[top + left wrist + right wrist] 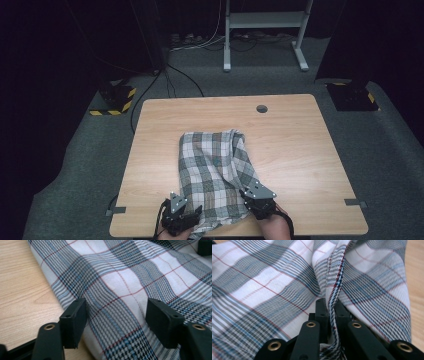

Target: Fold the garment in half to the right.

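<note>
1. A plaid cloth [215, 172] lies crumpled on the wooden bench [295, 145]. It reaches from about the middle of the bench to the near edge, and its near end hangs a little over that edge, between the person's two hands.

2. The right claw [331, 311] is pressed together on a raised fold of the cloth. In the right gripper view a hemmed edge with a dark and red stripe runs down between the two jaws, so the claw is pinching this edge and not the flat part. I think the hem is chosen because it is thicker and slips less.

3. The left claw [116, 315] is spread wide and holds nothing. Its jaws stand over the left border of the cloth: the left jaw is close to the line where the cloth meets the bare wood, and the right jaw is above the plaid surface. I cannot tell whether the jaw tips touch the fabric.

4. In the high view both claws are at the near end of the cloth, the left claw [176, 215] at its left corner and the right claw [257, 197] at its right side. In my judgement this placing prepares a two-point hold, so that the cloth can be lifted or spread evenly.

5. The risk, I think, is that the left claw takes only one loose layer.
</note>
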A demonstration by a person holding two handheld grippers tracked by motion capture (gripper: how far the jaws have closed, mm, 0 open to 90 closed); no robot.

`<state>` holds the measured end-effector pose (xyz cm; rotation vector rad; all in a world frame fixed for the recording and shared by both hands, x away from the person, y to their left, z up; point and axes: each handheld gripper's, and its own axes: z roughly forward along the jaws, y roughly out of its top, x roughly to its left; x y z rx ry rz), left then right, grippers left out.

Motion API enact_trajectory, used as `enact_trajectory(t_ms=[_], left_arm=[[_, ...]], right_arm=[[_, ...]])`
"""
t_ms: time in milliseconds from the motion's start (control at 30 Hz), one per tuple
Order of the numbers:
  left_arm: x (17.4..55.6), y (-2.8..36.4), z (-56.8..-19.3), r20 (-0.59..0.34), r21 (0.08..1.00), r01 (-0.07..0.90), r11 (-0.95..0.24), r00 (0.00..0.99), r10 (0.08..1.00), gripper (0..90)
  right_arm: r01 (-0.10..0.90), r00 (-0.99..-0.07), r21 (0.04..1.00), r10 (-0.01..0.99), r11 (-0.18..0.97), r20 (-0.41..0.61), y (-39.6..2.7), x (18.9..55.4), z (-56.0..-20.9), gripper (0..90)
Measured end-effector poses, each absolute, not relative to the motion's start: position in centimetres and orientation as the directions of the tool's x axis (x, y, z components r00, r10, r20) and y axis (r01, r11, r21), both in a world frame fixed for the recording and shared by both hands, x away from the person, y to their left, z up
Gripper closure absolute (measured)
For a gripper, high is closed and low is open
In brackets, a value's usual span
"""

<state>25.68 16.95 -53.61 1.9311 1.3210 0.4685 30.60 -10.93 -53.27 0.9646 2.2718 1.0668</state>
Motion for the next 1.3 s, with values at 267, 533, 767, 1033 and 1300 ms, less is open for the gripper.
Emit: enact_trajectory(t_ms=[267, 533, 767, 1033, 1300], left_arm=[[26.2, 17.6, -53.9, -0.116, 0.742, 0.636, -0.212, 0.433, 0.894, 36.4], [28.8, 18.2, -53.7, -0.105, 0.735, 0.624, -0.265, 0.491, 0.865, 38.4], [29.6, 18.7, -53.9, -0.123, 0.749, 0.618, -0.24, 0.485, 0.866, 41.7], [28.3, 19.4, -54.3, -0.164, 0.77, 0.61, -0.185, 0.47, 0.868, 44.1], [29.3, 19.3, -51.5, -0.168, 0.797, 0.581, -0.165, 0.475, 0.864, 37.3]], right_arm=[[0.442, -0.642, 0.784, 0.764, 0.437, -0.063, -11.8, 30.6, -53.7, 86.0], [0.45, -0.643, 0.784, 0.764, 0.428, -0.048, -12.3, 29.9, -53.9, 85.6], [0.448, -0.632, 0.787, 0.773, 0.423, -0.055, -12.5, 29.8, -54.2, 86.2], [0.464, -0.621, 0.789, 0.783, 0.403, -0.035, -13.3, 29.8, -54.2, 84.0], [0.443, -0.609, 0.822, 0.793, 0.358, -0.017, -13.9, 29.5, -51.8, 69.7]])
